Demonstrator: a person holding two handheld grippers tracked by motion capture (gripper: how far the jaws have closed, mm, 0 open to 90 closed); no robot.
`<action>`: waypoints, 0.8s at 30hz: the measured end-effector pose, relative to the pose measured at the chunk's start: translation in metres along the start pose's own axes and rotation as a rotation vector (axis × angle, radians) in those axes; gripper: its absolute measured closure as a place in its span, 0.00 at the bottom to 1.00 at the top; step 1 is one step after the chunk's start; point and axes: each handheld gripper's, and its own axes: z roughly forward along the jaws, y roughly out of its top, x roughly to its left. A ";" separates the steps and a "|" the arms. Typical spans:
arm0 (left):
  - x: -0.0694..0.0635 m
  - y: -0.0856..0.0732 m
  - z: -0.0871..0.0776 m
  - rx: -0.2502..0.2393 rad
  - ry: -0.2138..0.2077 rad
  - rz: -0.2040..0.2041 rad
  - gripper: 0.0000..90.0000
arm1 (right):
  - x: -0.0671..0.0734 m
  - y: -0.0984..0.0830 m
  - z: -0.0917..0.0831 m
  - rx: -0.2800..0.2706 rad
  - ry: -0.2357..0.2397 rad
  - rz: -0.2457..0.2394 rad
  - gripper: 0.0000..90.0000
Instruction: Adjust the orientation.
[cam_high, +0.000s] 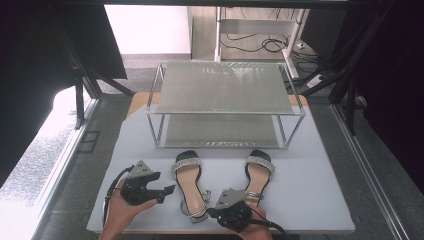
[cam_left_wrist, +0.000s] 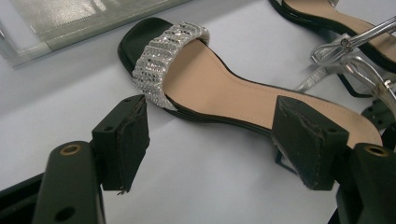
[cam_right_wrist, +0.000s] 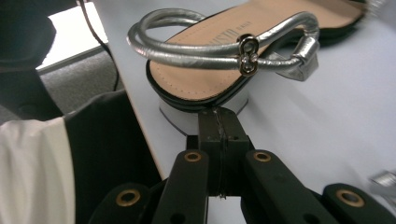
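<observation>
Two black sandals with sparkly silver toe bands lie on the white table mat (cam_high: 305, 195). My left gripper (cam_high: 164, 184) is open just left of the left sandal (cam_high: 188, 176). In the left gripper view its jaws (cam_left_wrist: 217, 126) stand wide apart, with the left sandal (cam_left_wrist: 210, 88) lying just beyond them and nothing gripped. My right gripper (cam_high: 211, 212) is at that sandal's heel end near the table's front edge. Its jaws (cam_right_wrist: 219, 116) are shut with nothing between them, tips right at the pale heel block (cam_right_wrist: 180, 119) under the silver ankle strap (cam_right_wrist: 215, 51). The right sandal (cam_high: 258, 175) lies apart.
A two-shelf metal shoe rack (cam_high: 225, 87) stands behind the sandals, its lower shelf (cam_left_wrist: 70, 18) close to the left sandal's toe. The table's front edge (cam_right_wrist: 140, 116) runs just beside the heel, with the person's dark sleeve (cam_right_wrist: 107, 154) below it.
</observation>
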 end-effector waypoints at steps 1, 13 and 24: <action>0.001 0.000 -0.001 -0.002 0.001 -0.002 0.31 | 0.003 0.002 0.002 -0.001 0.004 -0.008 0.99; 0.013 -0.004 -0.016 -0.018 0.021 -0.036 0.30 | 0.020 0.025 0.034 -0.023 0.134 -0.044 0.99; 0.023 -0.006 -0.029 -0.041 0.029 -0.059 0.31 | 0.030 0.055 0.068 -0.025 0.189 -0.092 0.97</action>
